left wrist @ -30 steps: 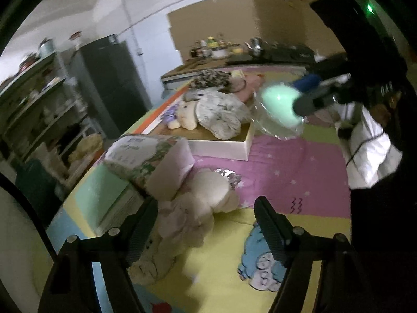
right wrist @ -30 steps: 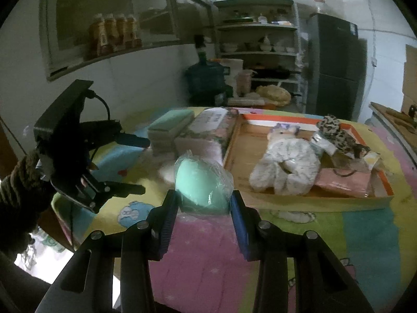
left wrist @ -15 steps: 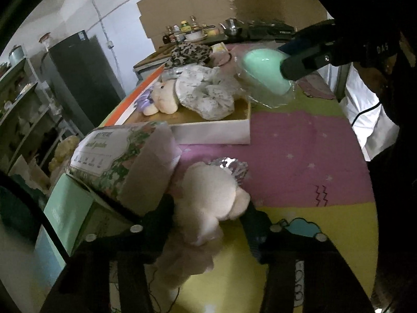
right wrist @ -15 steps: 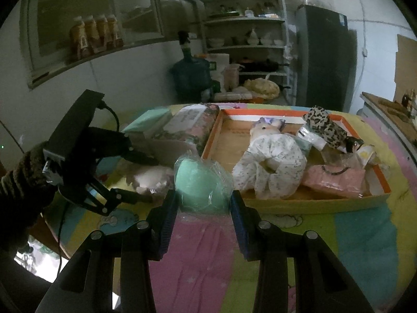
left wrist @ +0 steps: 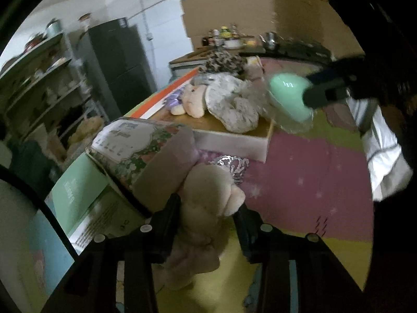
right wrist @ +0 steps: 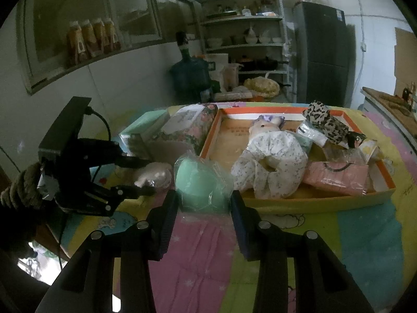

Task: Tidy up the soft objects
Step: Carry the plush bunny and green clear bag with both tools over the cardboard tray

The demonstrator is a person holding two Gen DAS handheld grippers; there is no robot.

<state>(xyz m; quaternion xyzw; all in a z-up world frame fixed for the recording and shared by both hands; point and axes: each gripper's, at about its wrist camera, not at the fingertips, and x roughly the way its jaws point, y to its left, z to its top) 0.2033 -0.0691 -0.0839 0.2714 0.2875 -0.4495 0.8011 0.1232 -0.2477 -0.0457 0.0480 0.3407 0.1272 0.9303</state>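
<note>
Cream plush toy (left wrist: 208, 198) clamped btwn left gripper (left wrist: 208, 224) fingers, right gripper (right wrist: 204, 208) gripping bagged green ball (right wrist: 202, 187)

Dim, blurry, fisheye-warped edges

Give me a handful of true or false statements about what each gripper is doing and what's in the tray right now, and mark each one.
1. The right gripper is shut on a mint-green soft item wrapped in clear plastic. True.
2. The left gripper has its fingers on either side of a cream plush toy lying on the mat. True.
3. The orange-rimmed cardboard tray holds nothing. False: it holds a doll in floral white clothing, a leopard-print fabric piece and a pink packaged item.
4. The mint-green item already rests inside the tray. False: it is held in front of the tray's near edge.
5. The floral-printed package lies inside the tray. False: it lies beside it.
</note>
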